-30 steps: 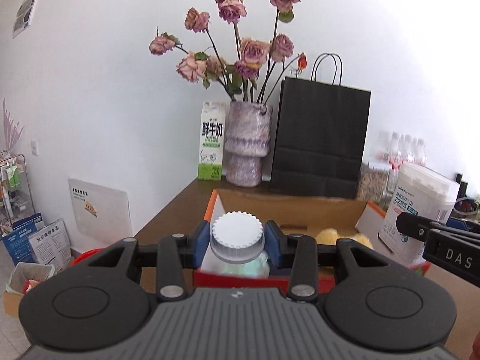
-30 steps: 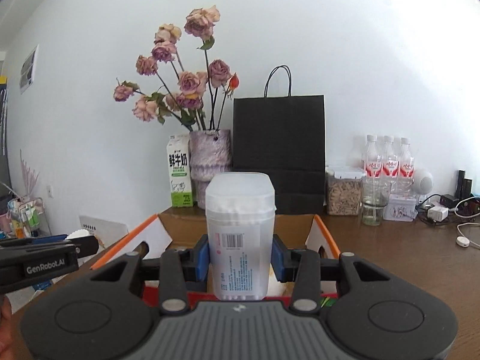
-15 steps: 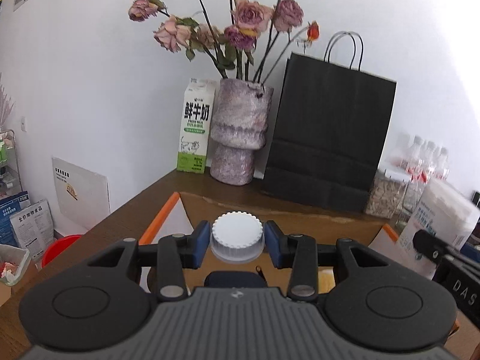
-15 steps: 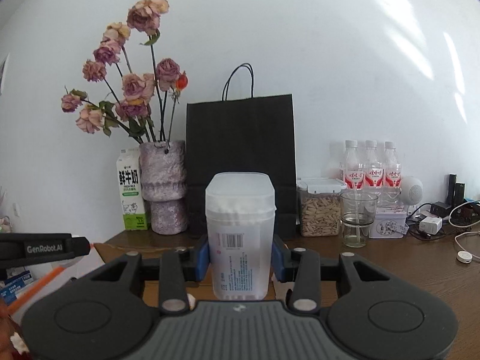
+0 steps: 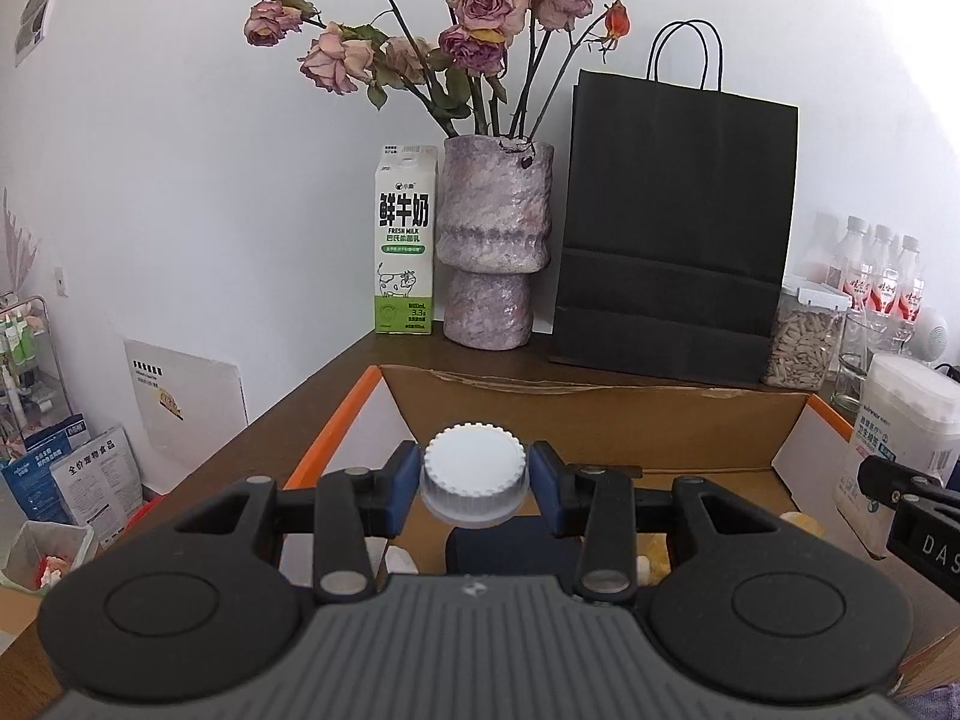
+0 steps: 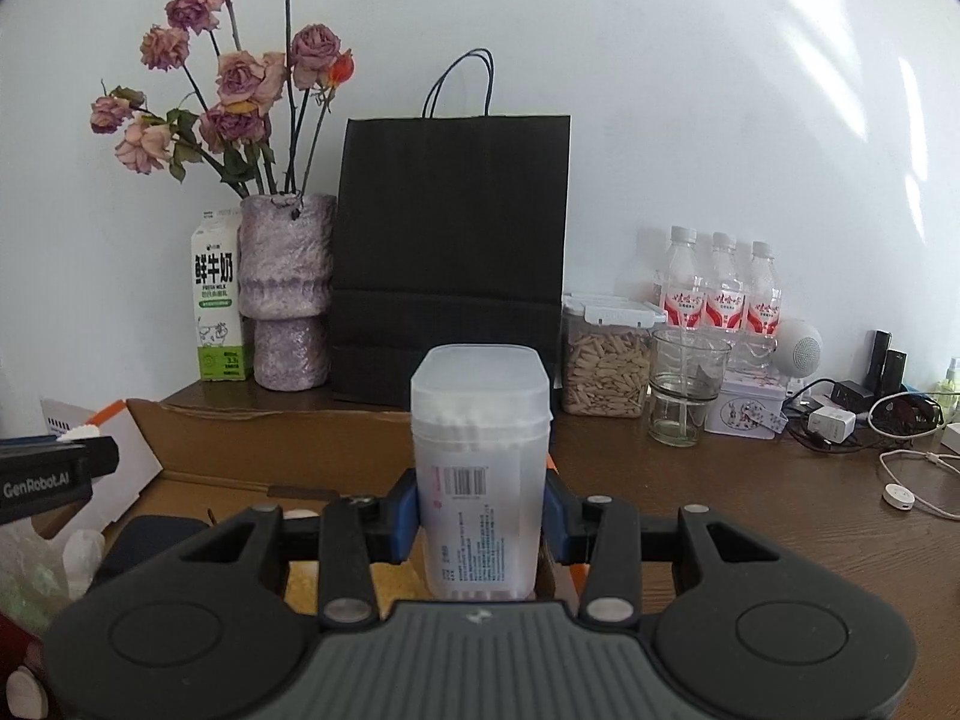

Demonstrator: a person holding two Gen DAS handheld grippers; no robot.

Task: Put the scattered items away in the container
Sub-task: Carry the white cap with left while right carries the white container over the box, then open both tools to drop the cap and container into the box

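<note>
Clamping a white-capped bottle (image 5: 475, 473), the left gripper (image 5: 474, 483) hangs over the open box (image 5: 600, 414), its orange edge left; "FRESH MILK" carton (image 5: 405, 240) behind. Right gripper (image 6: 480, 513) grips a barcoded swab jar (image 6: 480, 456) at the box's right edge.

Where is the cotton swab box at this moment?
The cotton swab box stands upright, clamped in the right gripper at the centre of the right wrist view, over the right end of the cardboard box; the left wrist view shows it at far right.

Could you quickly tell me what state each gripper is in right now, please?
Left gripper: shut on the white-capped bottle.
Right gripper: shut on the clear plastic tub.
</note>
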